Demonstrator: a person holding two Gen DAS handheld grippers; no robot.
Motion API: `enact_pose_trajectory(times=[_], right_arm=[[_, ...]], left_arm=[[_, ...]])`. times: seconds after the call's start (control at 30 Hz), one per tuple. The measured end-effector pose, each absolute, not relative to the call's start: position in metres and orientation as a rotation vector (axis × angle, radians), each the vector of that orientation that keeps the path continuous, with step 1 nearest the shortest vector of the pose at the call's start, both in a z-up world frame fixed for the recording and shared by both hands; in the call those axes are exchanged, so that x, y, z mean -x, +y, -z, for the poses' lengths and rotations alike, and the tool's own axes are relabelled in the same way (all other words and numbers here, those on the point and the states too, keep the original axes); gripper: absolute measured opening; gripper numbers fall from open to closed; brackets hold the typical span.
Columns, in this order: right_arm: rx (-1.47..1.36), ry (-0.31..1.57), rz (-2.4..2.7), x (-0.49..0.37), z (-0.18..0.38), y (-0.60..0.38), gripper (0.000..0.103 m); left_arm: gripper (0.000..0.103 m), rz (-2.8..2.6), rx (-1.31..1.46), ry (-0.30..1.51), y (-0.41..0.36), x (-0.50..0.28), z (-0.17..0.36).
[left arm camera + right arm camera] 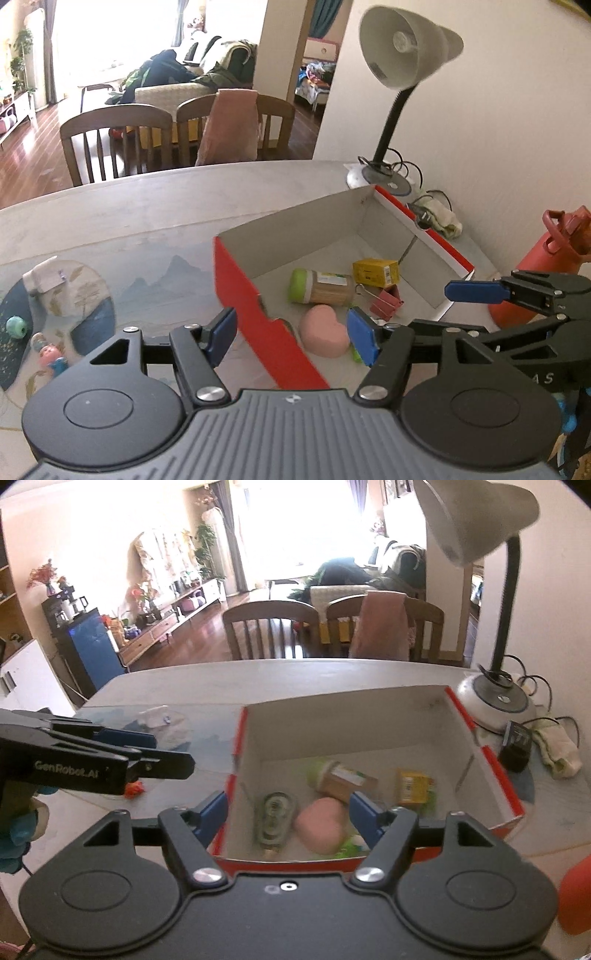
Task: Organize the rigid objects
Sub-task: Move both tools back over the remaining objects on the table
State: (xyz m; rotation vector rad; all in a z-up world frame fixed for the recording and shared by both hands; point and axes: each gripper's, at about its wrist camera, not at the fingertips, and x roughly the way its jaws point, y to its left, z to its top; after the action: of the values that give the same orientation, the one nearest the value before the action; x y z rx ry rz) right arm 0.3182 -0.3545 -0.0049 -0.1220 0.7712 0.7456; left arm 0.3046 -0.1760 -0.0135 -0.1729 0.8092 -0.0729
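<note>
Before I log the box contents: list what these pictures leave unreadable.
- Oval item, right wrist view: motion blur hides what it is.
- Green piece, left wrist view: mostly behind the left gripper's fingers.
- Yellow carton, both views: print too small or blurred.

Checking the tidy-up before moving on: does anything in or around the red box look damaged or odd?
The red box's near wall has a ragged torn notch in its rim. Inside, the toothpick jar lies on its side.
</note>
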Motion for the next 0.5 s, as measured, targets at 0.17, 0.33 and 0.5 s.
enact_pose_trajectory(times=[0.17,0.33,0.5], right_arm=[[0.102,0.761,-0.759,-0.298,0.0,-0.33,0.081],[0.073,0.758,-0.785,-0.281,-0.002,-0.301,0.089],[0.049,0.747,-0.806,-0.266,-0.002,-0.267,0.098]], left_arm=[[0.071,0.071,0.187,0.793,-0.148,-0.285,0.01],[0.075,0.074,0.201,0.786,-0.114,-0.269,0.009],[0.082,0.081,0.201,0.78,-0.079,-0.253,0.011]])
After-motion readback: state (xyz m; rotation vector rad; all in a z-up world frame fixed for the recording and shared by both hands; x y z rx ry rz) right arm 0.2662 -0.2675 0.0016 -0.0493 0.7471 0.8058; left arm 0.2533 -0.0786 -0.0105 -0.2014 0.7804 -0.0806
